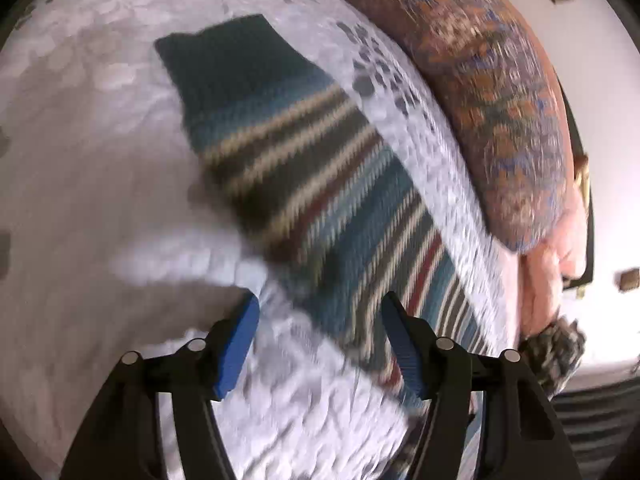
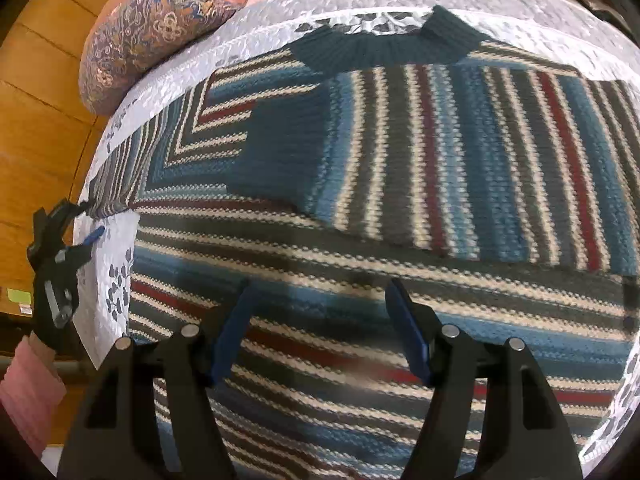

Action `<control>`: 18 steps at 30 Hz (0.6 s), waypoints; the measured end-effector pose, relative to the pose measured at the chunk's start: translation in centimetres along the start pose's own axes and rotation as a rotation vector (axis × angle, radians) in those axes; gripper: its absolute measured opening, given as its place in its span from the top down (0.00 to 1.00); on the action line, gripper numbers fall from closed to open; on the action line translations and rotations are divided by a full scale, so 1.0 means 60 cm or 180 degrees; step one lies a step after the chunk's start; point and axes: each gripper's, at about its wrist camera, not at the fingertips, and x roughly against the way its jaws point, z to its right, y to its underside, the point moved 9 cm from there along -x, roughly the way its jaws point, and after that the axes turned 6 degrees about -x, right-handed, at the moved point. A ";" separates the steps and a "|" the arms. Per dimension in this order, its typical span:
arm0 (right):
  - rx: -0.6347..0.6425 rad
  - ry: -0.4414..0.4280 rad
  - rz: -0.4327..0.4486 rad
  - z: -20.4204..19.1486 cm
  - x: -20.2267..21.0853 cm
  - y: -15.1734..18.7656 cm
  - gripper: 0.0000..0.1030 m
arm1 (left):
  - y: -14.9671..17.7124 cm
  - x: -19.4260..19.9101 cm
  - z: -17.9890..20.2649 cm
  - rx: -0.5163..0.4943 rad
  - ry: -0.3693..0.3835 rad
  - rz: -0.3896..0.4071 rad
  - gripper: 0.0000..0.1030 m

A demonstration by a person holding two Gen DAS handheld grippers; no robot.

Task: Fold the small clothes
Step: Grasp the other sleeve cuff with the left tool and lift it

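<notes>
Sweater (image 2: 400, 200), striped knit in teal, cream, grey and red, lying flat on a bed under a pale patterned bedspread (image 1: 100, 160). Right claw (image 2: 320, 328): jaws parted, nothing held, hovering low over the striped body toward 6 o'clock in its own view. Beyond it, toward 12 o'clock, a sleeve (image 2: 280, 152) with dark teal cuff lies folded inward across the chest, and the ribbed collar (image 2: 380, 48) sits at the far edge. Left claw (image 1: 320, 340): jaws parted, empty, over bare bedspread just beside the knit's edge; its view is motion-blurred. From the right wrist it shows small at 9 o'clock, off the sweater's near-left corner. Outward again: an ornate bolster cushion (image 2: 160, 28) at 11 o'clock, wooden panelling (image 2: 36, 120) behind. Risks, as judgement: thick knit may defeat a shallow pinch, so one layer lifts alone and the folded sleeve slides out; a low left claw could snag bedspread with the hem; uneven lifting between claws would skew the fold.
</notes>
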 end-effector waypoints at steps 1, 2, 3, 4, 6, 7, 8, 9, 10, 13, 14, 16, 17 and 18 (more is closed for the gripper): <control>0.0018 0.0007 -0.0003 -0.006 -0.004 -0.001 0.35 | -0.009 -0.003 -0.001 0.0041 0.0022 0.0022 0.38; 0.0031 0.0015 -0.0001 -0.011 -0.008 -0.002 0.35 | -0.016 -0.006 -0.001 0.0074 0.0042 0.0036 0.38; 0.0042 0.0024 0.0001 -0.016 -0.012 -0.003 0.35 | -0.026 -0.007 -0.003 0.0111 0.0054 0.0064 0.38; 0.0043 0.0022 -0.0004 -0.019 -0.015 -0.003 0.35 | -0.032 -0.004 -0.005 0.0123 0.0061 0.0087 0.38; 0.0043 0.0022 -0.0017 -0.026 -0.023 -0.004 0.35 | -0.048 -0.007 -0.007 0.0116 0.0042 0.0119 0.38; 0.0045 0.0025 -0.0024 -0.027 -0.026 -0.003 0.35 | -0.054 -0.009 -0.007 0.0108 0.0018 0.0126 0.38; 0.0049 0.0034 -0.0037 -0.029 -0.031 -0.002 0.35 | -0.059 -0.014 -0.003 0.0100 -0.0013 0.0132 0.40; 0.0051 0.0046 -0.0046 -0.030 -0.035 -0.001 0.35 | -0.064 -0.010 -0.006 0.0068 -0.0064 0.0145 0.42; 0.0054 0.0056 -0.0054 -0.030 -0.038 0.000 0.35 | -0.066 -0.009 -0.007 0.0022 -0.0132 0.0154 0.47; 0.0033 0.0069 -0.0089 -0.028 -0.047 0.006 0.35 | -0.074 -0.009 -0.010 -0.0128 -0.0335 0.0187 0.67; 0.0025 0.0073 -0.0094 -0.026 -0.048 0.007 0.35 | -0.076 -0.009 -0.012 -0.0148 -0.0357 0.0190 0.73; 0.0019 0.0079 -0.0094 -0.022 -0.047 0.009 0.35 | -0.077 -0.005 -0.014 -0.0172 -0.0340 0.0202 0.81; 0.0015 0.0082 -0.0090 -0.020 -0.046 0.009 0.35 | -0.078 -0.003 -0.011 -0.0190 -0.0317 0.0205 0.85; 0.0011 0.0085 -0.0086 -0.018 -0.044 0.009 0.35 | -0.079 0.000 -0.007 -0.0230 -0.0317 0.0217 0.87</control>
